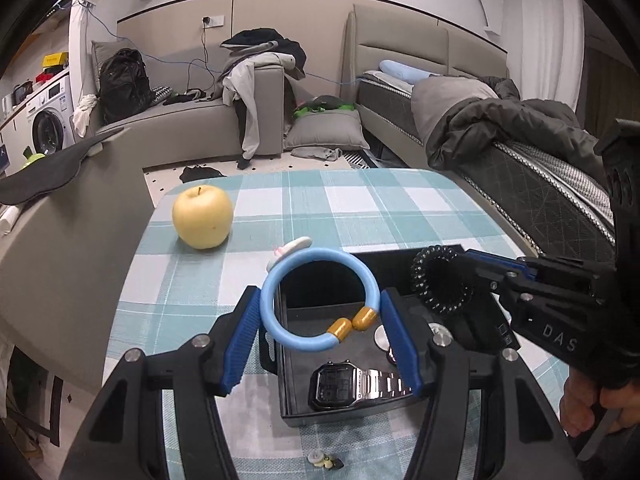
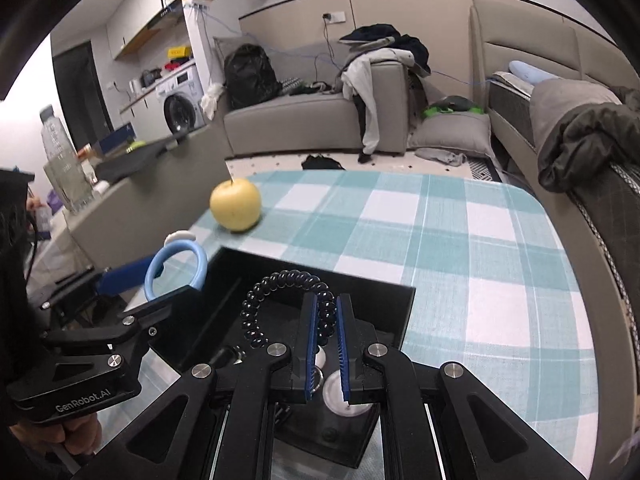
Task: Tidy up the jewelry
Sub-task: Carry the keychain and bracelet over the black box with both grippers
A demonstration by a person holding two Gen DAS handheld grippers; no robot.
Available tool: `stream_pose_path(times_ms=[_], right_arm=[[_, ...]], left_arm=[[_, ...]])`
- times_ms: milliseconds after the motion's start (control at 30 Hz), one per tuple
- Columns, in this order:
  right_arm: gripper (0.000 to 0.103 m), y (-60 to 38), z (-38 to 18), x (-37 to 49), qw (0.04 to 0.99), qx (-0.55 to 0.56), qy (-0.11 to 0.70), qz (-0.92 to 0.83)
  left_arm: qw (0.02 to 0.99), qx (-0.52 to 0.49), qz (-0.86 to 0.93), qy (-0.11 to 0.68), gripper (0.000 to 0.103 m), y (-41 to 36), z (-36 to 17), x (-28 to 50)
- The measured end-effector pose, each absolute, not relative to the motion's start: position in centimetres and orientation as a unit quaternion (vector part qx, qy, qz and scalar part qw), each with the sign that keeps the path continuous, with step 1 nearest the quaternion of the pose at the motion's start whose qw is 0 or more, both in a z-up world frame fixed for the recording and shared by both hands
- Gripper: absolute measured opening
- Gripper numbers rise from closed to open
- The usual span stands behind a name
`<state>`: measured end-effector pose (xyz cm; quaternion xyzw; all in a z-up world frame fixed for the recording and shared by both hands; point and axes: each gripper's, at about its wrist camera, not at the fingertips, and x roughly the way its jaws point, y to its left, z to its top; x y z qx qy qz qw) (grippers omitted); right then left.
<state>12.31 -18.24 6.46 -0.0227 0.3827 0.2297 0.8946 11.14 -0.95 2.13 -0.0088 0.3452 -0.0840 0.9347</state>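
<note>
Both tools loaded above the black tray (image 1: 400,258).
Left tool (image 1: 320,344) clamps blue bangle (image 1: 316,300); right tool (image 2: 326,344) clamps black coil band (image 2: 288,300). Bench (image 2: 460,240) beyond the tray's far edge lies open; apple (image 2: 236,204) near left edge.

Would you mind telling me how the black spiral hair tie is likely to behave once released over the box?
The black spiral hair tie, pinched by the right gripper, keeps its loop, so probably springy. Its glossy coils may slip. Looks light; it might bounce in the black box.
</note>
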Motion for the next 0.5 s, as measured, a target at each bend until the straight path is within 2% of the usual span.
stream_pose_path(times_ms=[500], right_arm=[[0.008, -17.2, 4.2, 12.6, 0.881, -0.077, 0.413, 0.217]], left_arm=[[0.927, 0.015, -0.098, 0.361, 0.055, -2.3, 1.0, 11.7]])
